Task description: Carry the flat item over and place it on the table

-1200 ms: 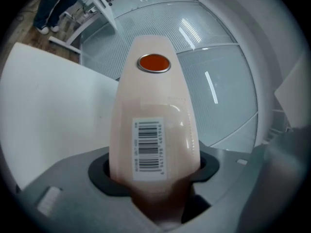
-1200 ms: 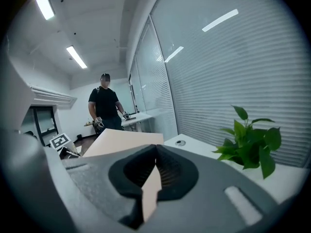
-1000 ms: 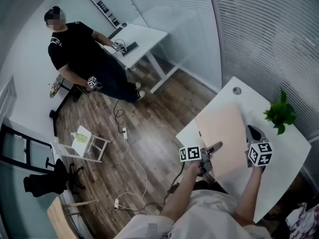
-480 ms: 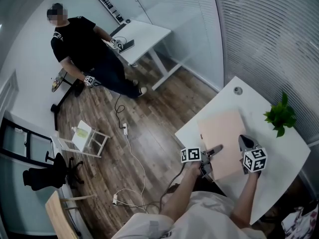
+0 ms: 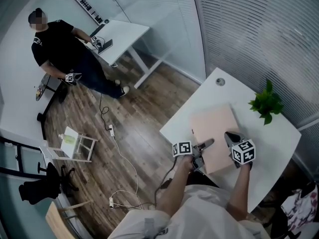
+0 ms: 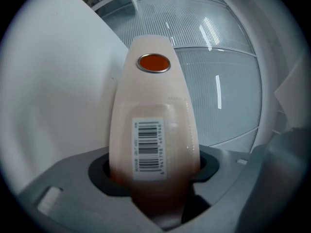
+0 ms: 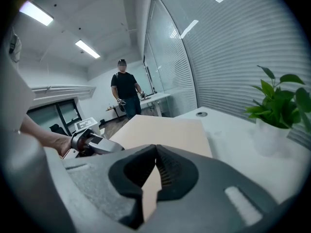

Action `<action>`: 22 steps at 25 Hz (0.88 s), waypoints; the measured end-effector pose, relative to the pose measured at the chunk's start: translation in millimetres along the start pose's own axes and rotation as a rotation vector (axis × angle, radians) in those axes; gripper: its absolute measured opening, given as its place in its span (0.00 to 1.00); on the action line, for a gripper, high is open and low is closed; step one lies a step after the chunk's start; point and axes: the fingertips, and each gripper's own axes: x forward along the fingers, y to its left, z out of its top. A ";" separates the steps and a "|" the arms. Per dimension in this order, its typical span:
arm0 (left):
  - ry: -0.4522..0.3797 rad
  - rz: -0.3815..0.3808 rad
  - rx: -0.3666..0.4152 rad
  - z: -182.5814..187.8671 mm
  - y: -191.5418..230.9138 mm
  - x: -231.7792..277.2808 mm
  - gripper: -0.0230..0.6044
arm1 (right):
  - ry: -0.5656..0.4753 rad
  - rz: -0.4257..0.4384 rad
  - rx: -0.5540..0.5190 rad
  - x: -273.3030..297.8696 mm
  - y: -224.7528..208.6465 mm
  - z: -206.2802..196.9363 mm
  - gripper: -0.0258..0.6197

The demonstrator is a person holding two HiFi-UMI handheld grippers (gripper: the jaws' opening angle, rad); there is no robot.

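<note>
Flat item (image 5: 213,129): a thin, pale peach panel with square corners, bearing a barcode label and an orange dot on the side facing the left gripper view. It is held low over the table (image 5: 279,142) near its near edge, apart from the potted plant (image 5: 264,103). Left gripper (image 5: 203,145) and right gripper (image 5: 229,136) each clamp the panel's near edge, one toward each corner. It looks stiff, light and smooth, so this two-point edge hold seems apt, kept level lest it slip.
</note>
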 end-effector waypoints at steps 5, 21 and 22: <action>-0.010 0.004 -0.028 7.9 10.4 4.0 0.53 | 0.043 -0.009 0.007 9.8 -6.2 -16.1 0.04; -0.011 0.017 -0.059 12.3 32.2 6.2 0.52 | 0.231 -0.130 -0.091 40.8 -13.8 -36.6 0.04; -0.016 0.019 -0.053 14.6 32.9 5.8 0.52 | 0.229 -0.131 -0.098 43.3 -13.6 -36.0 0.04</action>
